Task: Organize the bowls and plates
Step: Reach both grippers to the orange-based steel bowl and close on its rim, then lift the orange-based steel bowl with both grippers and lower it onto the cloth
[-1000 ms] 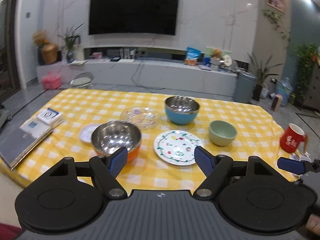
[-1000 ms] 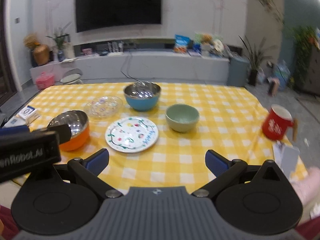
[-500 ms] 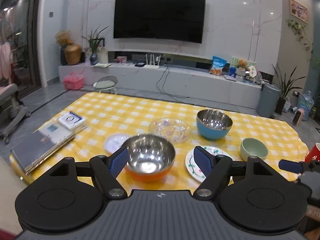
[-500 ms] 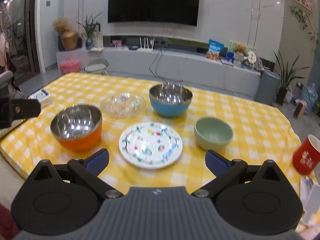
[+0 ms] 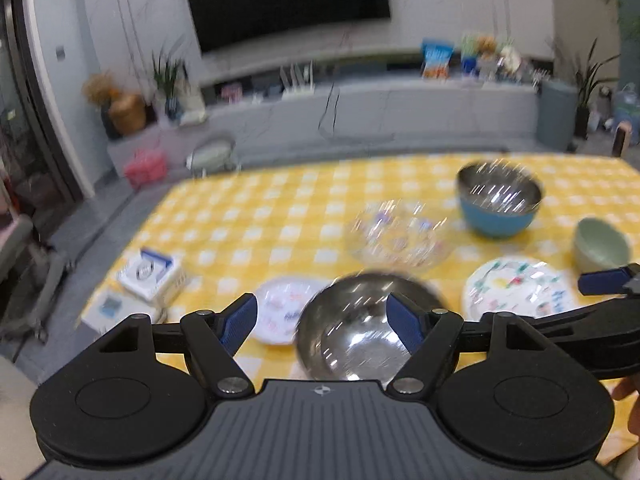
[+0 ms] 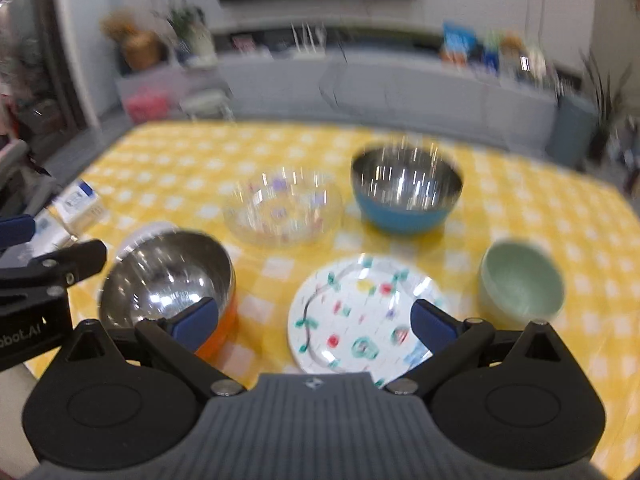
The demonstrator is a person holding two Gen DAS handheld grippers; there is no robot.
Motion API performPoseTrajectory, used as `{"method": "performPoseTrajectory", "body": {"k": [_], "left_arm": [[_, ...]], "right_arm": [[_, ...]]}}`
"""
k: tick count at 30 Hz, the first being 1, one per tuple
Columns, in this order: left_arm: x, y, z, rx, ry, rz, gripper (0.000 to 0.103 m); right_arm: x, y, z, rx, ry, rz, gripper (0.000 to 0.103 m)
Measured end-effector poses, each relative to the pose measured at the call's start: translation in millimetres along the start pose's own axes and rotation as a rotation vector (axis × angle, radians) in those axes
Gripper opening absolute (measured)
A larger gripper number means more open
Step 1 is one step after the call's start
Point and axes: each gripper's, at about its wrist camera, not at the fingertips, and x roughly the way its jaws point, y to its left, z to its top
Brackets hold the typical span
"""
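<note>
On the yellow checked tablecloth [image 6: 520,208] stand an orange bowl with a steel inside [image 6: 168,276], a clear glass bowl [image 6: 282,210], a blue steel-lined bowl [image 6: 406,196], a green bowl [image 6: 520,284] and a painted plate [image 6: 360,312]. A small plate [image 5: 280,310] lies left of the orange bowl [image 5: 360,328]. My left gripper [image 5: 322,320] is open, empty, hovering over the orange bowl's near rim. My right gripper [image 6: 314,320] is open, empty, above the painted plate's near left edge. Both views are blurred.
Books and a small white box [image 5: 150,272] lie at the table's left edge. A TV wall and a low grey cabinet [image 5: 380,108] stand behind the table. The right gripper's fingers [image 5: 604,282] reach into the left wrist view.
Both grippers have moved forward and down toward the dishes, and the views have swung left. The orange bowl and the painted plate loom larger. Both grippers stay open.
</note>
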Motion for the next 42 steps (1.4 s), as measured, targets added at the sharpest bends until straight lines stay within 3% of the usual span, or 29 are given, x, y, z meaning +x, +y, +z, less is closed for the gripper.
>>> {"method": "performPoseTrajectory", "body": {"k": [3, 6, 10, 13, 17, 21, 24, 29, 33, 35, 42], "left_arm": [[27.0, 16.3, -3.8, -0.071, 0.114, 0.036, 0.086], [38.9, 26.8, -12.5, -0.116, 0.151, 0.028, 0.085], [41.6, 35.2, -19.3, -0.182, 0.140, 0.025, 0.085], [46.7, 35.1, -22.1, -0.203, 0.133, 0.007, 0.078], [51.8, 39.8, -27.4, -0.311, 0.121, -0.007, 0.074], [58.7, 39.1, -29.0, -0.321, 0.135, -0.005, 0.069], [60.5, 40.7, -29.9, -0.334, 0.125, 0.066, 0.061], [63.9, 42.7, -31.1, -0.323, 0.135, 0.014, 0.038], [64.4, 42.0, -30.5, -0.337, 0.141, -0.029, 0.025], [64.4, 41.1, -30.4, -0.340, 0.142, -0.051, 0.011], [63.6, 43.1, -30.2, -0.371, 0.161, -0.079, 0.006]], "right_arm": [[17.5, 5.2, -0.7, 0.055, 0.030, 0.049, 0.099], [27.2, 12.9, 1.1, 0.085, 0.052, 0.084, 0.098], [31.8, 28.0, 1.5, 0.051, 0.053, 0.045, 0.081], [37.2, 34.6, 0.0, 0.049, 0.059, 0.032, 0.070], [43.7, 38.7, -0.5, 0.049, 0.059, 0.007, 0.064], [50.0, 43.9, -0.4, 0.045, 0.071, 0.016, 0.052], [53.6, 47.5, -2.0, 0.039, 0.076, 0.011, 0.048], [59.5, 52.8, -5.3, 0.037, 0.079, -0.001, 0.024], [60.8, 59.0, -7.7, 0.029, 0.072, 0.002, 0.013], [59.8, 59.5, -7.7, 0.039, 0.062, 0.005, 0.009], [56.3, 53.6, -7.5, 0.078, 0.057, 0.034, 0.008]]}}
